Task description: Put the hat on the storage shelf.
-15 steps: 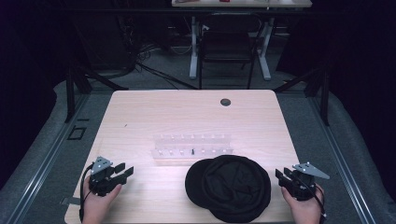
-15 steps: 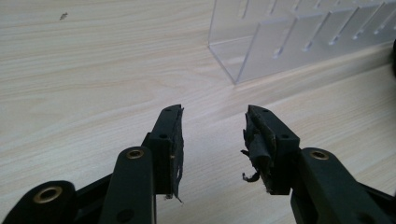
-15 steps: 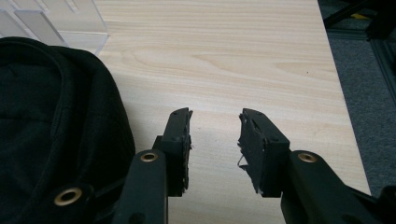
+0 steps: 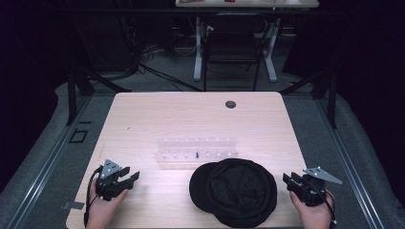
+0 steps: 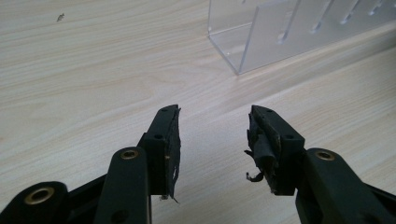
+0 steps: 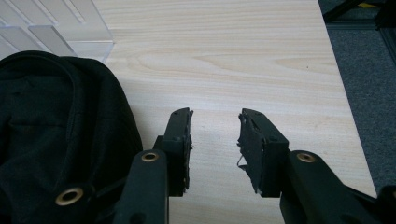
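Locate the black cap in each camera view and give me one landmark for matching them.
High view: the black cap lies near the table's front edge, right of centre, just in front of the clear plastic rack.
Left gripper view: the cap is not in it.
Right gripper view: the cap takes up the left side, beside the open jaws.
Shared landmark: the clear plastic rack, top right in the left gripper view, top left in the right gripper view.

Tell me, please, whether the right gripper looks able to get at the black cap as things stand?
Probably yes: the right gripper is open beside the black cap, with bare table between them and nothing in the way.
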A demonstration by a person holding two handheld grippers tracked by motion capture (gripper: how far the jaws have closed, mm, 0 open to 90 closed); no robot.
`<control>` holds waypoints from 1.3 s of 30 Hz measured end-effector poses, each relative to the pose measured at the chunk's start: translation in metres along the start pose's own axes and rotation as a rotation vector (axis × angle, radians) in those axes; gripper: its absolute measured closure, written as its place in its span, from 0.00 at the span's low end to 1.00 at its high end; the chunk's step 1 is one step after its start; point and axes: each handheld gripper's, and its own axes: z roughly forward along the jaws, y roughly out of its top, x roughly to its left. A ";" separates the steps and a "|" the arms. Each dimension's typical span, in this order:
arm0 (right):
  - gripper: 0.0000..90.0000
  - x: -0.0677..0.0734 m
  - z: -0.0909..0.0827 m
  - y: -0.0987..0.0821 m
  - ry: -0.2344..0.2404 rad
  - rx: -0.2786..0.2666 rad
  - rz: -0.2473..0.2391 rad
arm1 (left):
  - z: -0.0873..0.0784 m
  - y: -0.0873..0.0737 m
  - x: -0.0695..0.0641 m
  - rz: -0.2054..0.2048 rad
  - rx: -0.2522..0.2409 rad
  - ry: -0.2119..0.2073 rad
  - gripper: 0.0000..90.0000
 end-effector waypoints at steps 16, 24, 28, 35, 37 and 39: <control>0.67 0.001 -0.001 -0.001 0.001 -0.015 -0.011 | 0.001 0.000 -0.004 -0.013 -0.024 -0.010 0.59; 0.72 0.005 -0.007 0.014 0.037 0.047 0.012 | 0.004 0.000 -0.010 0.007 -0.002 -0.019 0.57; 0.73 0.010 -0.011 0.024 0.099 0.084 0.010 | 0.004 -0.001 -0.011 0.011 0.012 -0.016 0.57; 0.74 0.017 -0.016 0.042 0.133 0.163 -0.048 | 0.004 -0.001 -0.012 0.012 0.016 -0.015 0.57; 0.74 0.018 -0.018 0.046 0.116 0.195 -0.073 | 0.004 -0.001 -0.013 0.015 0.018 -0.015 0.56; 0.73 0.019 -0.020 0.050 0.102 0.223 -0.096 | 0.003 -0.001 -0.014 0.016 0.017 -0.012 0.56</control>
